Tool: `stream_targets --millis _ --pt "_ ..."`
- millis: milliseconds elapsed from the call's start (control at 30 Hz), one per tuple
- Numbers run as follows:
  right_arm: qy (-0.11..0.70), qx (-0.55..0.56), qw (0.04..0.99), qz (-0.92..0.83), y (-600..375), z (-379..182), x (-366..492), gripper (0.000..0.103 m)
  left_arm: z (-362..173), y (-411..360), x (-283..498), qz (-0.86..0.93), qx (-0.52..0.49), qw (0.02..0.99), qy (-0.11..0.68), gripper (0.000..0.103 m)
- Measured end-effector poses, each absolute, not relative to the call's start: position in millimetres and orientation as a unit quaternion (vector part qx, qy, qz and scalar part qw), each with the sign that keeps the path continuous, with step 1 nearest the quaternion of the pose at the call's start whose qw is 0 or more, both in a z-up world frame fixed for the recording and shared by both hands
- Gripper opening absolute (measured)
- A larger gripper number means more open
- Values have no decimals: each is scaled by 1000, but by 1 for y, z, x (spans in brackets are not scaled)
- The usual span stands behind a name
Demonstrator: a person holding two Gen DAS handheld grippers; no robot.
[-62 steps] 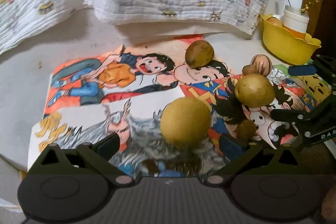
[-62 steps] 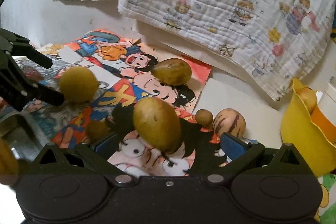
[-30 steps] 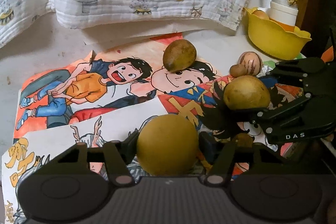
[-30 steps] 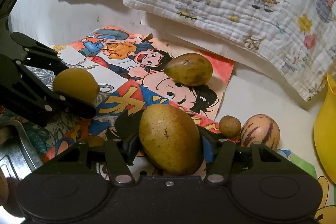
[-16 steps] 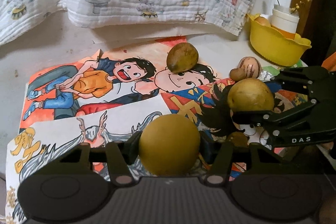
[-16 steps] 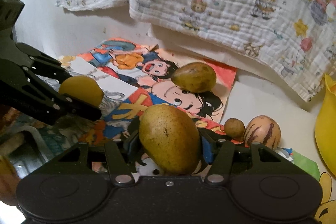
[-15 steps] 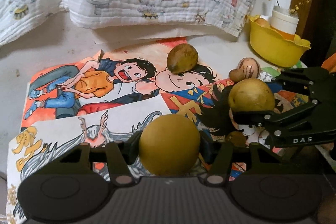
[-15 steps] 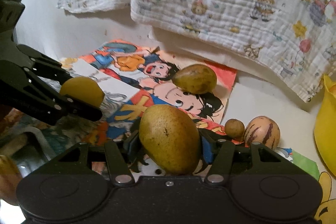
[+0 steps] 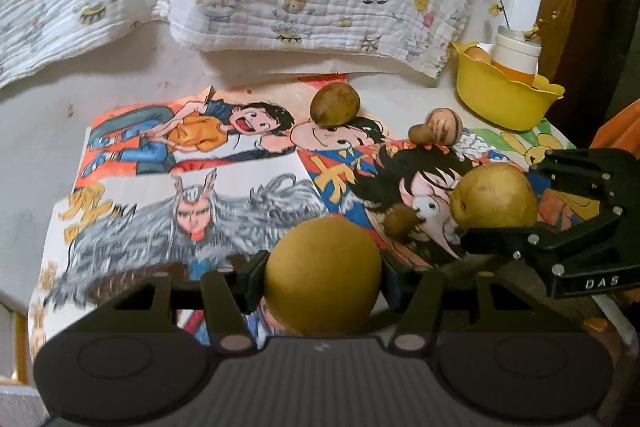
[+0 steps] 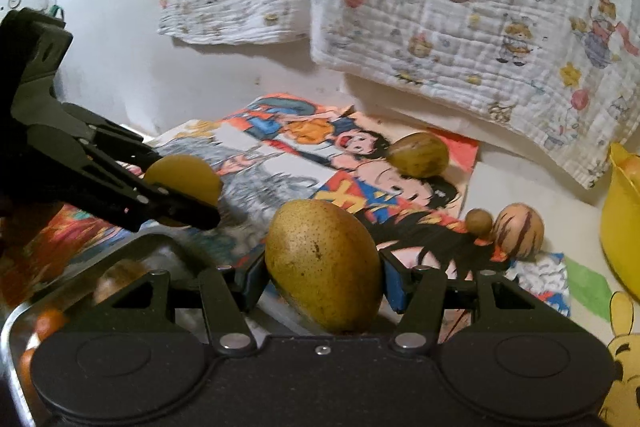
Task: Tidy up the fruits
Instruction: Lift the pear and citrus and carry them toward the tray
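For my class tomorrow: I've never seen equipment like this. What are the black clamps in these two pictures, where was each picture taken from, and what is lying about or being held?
There is no robot here. A person holds a black two-finger clamp in each hand, and each clamp carries a wide-angle camera looking forward along its fingers. That gives two pictures: one from the left clamp, one from the right.

The left gripper is shut on a round yellow fruit. The right gripper is shut on a speckled pear. Each clamp also appears at the edge of the other's picture.

On the cartoon posters lie a brownish-green fruit, a striped fruit and a small brown fruit beside it. A yellow bowl stands at the back right, and a metal tray sits near the right clamp.
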State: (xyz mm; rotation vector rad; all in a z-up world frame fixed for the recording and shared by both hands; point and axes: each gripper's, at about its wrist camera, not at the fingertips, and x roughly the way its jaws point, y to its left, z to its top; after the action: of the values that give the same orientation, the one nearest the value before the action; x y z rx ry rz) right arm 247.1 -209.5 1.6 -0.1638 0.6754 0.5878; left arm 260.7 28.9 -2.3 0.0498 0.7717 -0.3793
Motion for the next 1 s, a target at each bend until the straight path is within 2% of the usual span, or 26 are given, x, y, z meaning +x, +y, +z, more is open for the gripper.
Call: stream_targets --millis 333,1000 --pt "346 -85 887 295 -204 -4 214 60 -6 35 228 -174 8 908 380 61" --pt "378 -74 878 286 -212 -15 203 59 -19 29 215 -183 -12 897 402 61"
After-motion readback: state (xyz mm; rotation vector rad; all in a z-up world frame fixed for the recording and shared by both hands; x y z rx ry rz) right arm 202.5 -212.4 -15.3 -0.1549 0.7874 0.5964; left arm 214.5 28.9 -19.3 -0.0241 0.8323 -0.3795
